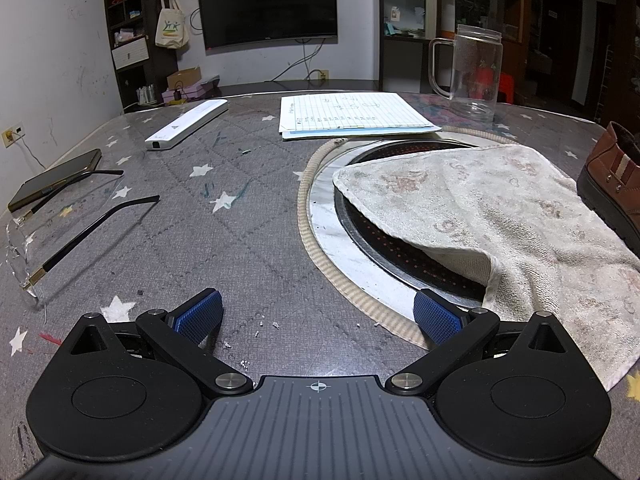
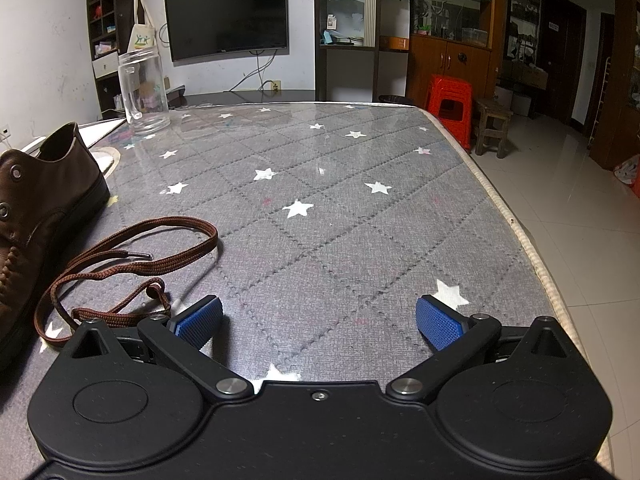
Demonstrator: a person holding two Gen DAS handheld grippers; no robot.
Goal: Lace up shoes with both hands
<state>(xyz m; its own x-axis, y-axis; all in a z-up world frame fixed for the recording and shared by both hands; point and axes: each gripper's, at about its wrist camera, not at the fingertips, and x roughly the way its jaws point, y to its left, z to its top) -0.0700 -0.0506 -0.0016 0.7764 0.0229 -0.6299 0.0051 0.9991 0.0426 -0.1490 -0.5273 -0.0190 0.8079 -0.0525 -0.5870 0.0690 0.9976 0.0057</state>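
Note:
A brown leather shoe stands at the left edge of the right wrist view; its heel also shows at the right edge of the left wrist view, resting on a white towel. A brown shoelace lies loose in loops on the table beside the shoe, one end running toward it. My right gripper is open and empty, low over the table, just right of the lace. My left gripper is open and empty, left of the towel.
A grey star-patterned table carries a clear jar, papers, a white remote, a phone, glasses and a round inset burner half under the towel. The table's right edge drops to the floor.

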